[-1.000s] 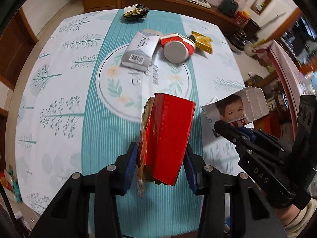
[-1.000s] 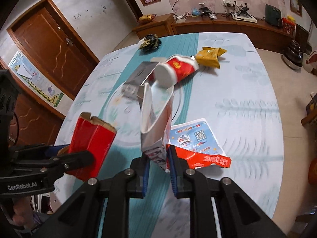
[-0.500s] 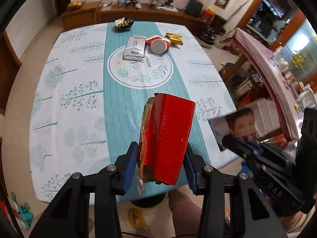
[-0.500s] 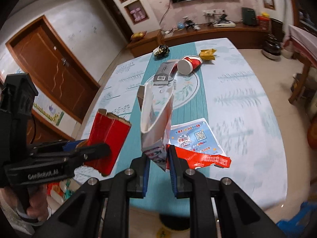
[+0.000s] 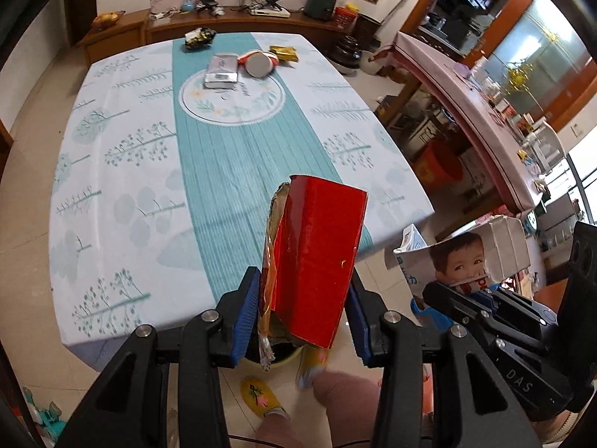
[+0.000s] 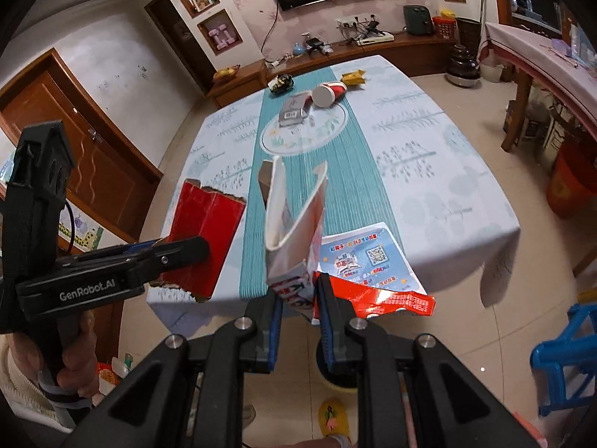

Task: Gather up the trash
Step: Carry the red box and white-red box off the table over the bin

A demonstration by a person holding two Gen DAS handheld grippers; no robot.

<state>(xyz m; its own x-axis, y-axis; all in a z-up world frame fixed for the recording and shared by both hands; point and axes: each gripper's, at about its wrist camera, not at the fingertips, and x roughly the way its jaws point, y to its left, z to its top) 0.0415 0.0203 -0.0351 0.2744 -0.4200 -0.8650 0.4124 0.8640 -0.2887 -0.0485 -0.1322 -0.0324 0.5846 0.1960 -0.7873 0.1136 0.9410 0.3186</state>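
My left gripper [image 5: 302, 306] is shut on a torn red carton [image 5: 317, 257], held off the table's near edge; it also shows in the right wrist view [image 6: 205, 235]. My right gripper [image 6: 298, 310] is shut on a flattened milk carton [image 6: 294, 224] with a child's face, also seen in the left wrist view [image 5: 462, 257]. Far across the table [image 5: 123, 171] lie a silver box [image 5: 222, 71], a red paper cup [image 5: 259, 63], a yellow wrapper [image 5: 285, 53] and a dark crumpled wrapper [image 5: 199, 37].
A yellow-rimmed bin [image 5: 276, 358] sits on the floor below my left gripper, mostly hidden. A blue stool [image 6: 563, 358] stands at the right. A pink-covered table [image 5: 466, 86] and red bucket [image 6: 571, 183] are right. A sideboard [image 5: 231, 22] runs behind.
Both grippers have pulled back from the table with their cartons, which now hang beyond its near edge over the floor.
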